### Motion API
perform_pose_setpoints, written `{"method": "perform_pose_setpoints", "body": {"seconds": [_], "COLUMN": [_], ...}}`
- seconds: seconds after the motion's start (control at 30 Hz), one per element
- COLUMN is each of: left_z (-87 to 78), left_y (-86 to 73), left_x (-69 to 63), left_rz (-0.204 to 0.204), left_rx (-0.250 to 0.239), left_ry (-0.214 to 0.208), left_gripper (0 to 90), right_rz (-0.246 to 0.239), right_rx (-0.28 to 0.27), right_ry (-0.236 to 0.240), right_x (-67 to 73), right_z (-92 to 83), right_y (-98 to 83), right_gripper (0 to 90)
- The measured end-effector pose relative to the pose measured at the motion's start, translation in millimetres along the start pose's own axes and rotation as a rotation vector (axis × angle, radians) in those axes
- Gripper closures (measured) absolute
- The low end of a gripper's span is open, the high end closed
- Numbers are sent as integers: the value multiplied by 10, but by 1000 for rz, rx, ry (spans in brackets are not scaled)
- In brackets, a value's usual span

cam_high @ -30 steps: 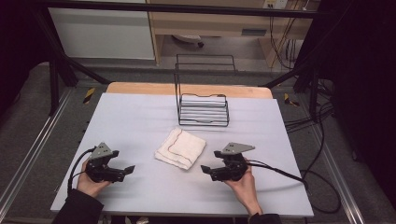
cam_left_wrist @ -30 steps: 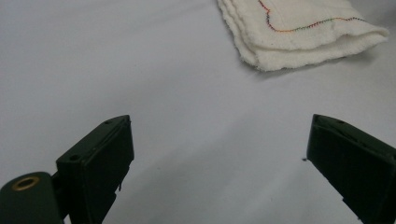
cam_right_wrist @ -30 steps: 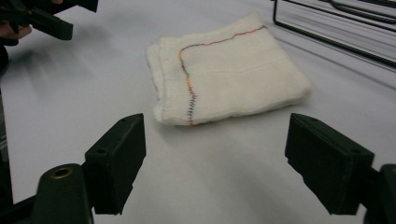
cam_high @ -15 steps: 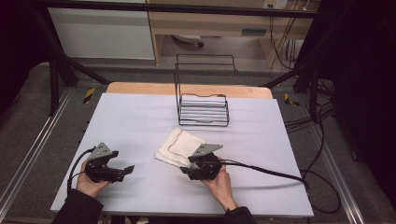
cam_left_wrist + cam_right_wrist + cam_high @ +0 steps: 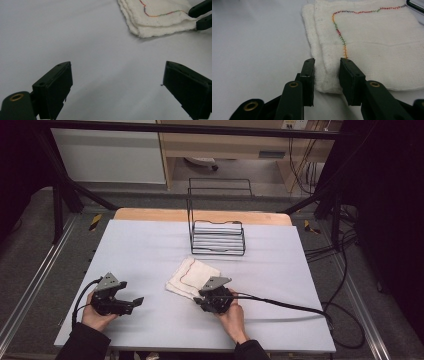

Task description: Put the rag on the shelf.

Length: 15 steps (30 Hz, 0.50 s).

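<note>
So my left gripper (image 5: 131, 303) is parked on the white table (image 5: 145, 250) with jaws wide apart and nothing in them, while my right gripper (image 5: 325, 68) has been closing on the folded white cloth's (image 5: 372, 50) near corner, mid-table just before the wire rack (image 5: 218, 237).

Cloth's (image 5: 160, 17) far side beyond the frame edge.

nubby white cloth towel (image 5: 372, 50), matt smooth table cover (image 5: 150, 250), black wire rack (image 5: 217, 237)
</note>
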<state>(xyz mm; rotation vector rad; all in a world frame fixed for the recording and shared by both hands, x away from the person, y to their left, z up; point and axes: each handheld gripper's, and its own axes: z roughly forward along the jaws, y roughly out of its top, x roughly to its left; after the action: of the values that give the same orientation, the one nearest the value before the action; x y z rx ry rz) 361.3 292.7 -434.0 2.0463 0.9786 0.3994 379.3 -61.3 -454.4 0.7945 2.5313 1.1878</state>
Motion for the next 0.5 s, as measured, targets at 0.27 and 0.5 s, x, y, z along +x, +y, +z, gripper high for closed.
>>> {"method": "perform_pose_setpoints", "body": {"seconds": [0.27,0.5], "left_z": [0,-8], "left_y": [1,-2], "left_x": [-3,1], "left_rz": [0,-2], "left_rx": [1,-2], "left_ry": [0,-1], "left_gripper": [92,95], "right_rz": [-41,-42], "right_rx": [7,34], "right_ry": [-46,-71], "right_x": [37,48], "right_z": [7,-6], "right_y": [-2,31], "right_gripper": [742,833]}}
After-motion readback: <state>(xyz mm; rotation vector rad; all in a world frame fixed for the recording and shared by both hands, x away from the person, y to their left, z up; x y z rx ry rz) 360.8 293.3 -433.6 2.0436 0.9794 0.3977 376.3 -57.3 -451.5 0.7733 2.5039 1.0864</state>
